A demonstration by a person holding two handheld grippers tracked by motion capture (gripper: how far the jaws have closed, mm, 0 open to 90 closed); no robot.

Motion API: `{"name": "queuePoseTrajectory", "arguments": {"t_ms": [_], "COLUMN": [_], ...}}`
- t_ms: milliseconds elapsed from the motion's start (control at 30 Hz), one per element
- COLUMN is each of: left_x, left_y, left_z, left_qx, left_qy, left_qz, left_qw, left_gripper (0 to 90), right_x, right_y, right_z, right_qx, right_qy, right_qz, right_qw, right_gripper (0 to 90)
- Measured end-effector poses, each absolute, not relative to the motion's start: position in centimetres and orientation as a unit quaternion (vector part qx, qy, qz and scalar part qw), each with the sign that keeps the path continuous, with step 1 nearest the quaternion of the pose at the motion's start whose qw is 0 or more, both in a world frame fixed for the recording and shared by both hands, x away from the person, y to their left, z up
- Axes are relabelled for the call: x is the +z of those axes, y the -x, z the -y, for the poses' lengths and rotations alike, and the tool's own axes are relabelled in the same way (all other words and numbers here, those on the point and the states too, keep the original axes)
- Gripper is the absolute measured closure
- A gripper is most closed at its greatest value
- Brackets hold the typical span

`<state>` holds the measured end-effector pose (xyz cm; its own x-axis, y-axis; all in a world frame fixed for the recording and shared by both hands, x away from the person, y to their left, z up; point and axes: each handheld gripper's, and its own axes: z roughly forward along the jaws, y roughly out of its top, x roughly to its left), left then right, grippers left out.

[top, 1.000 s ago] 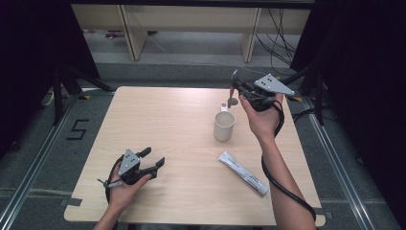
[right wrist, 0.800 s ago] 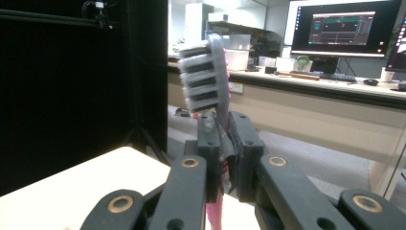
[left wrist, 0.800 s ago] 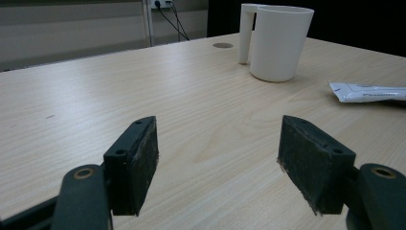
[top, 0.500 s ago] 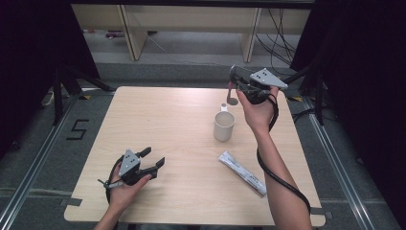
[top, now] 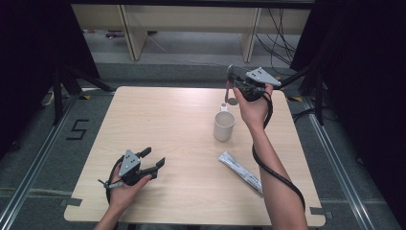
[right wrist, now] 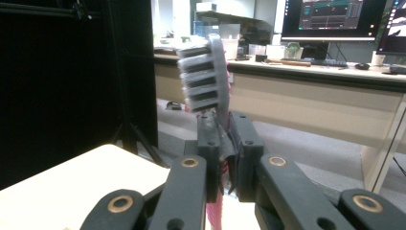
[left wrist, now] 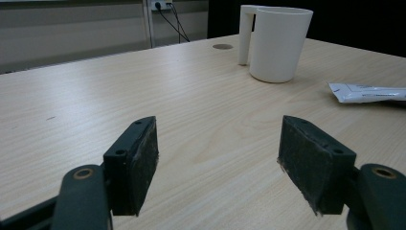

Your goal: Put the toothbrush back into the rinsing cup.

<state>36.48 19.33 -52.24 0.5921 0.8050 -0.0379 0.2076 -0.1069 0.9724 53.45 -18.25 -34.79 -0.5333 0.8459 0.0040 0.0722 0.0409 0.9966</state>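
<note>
High view: right gripper (top: 231,76) is raised above the table's (top: 167,124) far right part, just behind the white mug (top: 223,125). Its jaws are clamped on a toothbrush (right wrist: 207,79), bristle head sticking up past the pads, pink handle below. Left gripper (top: 152,160) sits at the near left, jaws spread wide with nothing between. A white packet (top: 240,171) lies near the mug.

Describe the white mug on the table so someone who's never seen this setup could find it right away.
On the light wooden table, look to the far right part, just below the raised right gripper that holds a toothbrush. The mug stands upright there, plain white with a handle. Its nearest neighbour, a flat white packet, lies closer to the person; the mug is the table's one tall, round thing.
</note>
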Motion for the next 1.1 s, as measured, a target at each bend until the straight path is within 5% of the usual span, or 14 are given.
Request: {"name": "queuePoseTrajectory", "arguments": {"t_ms": [1100], "left_x": [-52.3], "left_y": [-36.5], "left_z": [-19.3], "left_qx": [0.266], "left_qy": [-0.694], "left_qz": [-0.362], "left_qw": [0.562], "left_gripper": [29.5], "right_x": [-36.9], "right_y": [-55.3], "right_z": [17.6], "right_qx": [0.577], "right_qy": [-0.377], "right_qz": [-0.654], "right_qw": [0.311], "right_gripper": [84.8]}}
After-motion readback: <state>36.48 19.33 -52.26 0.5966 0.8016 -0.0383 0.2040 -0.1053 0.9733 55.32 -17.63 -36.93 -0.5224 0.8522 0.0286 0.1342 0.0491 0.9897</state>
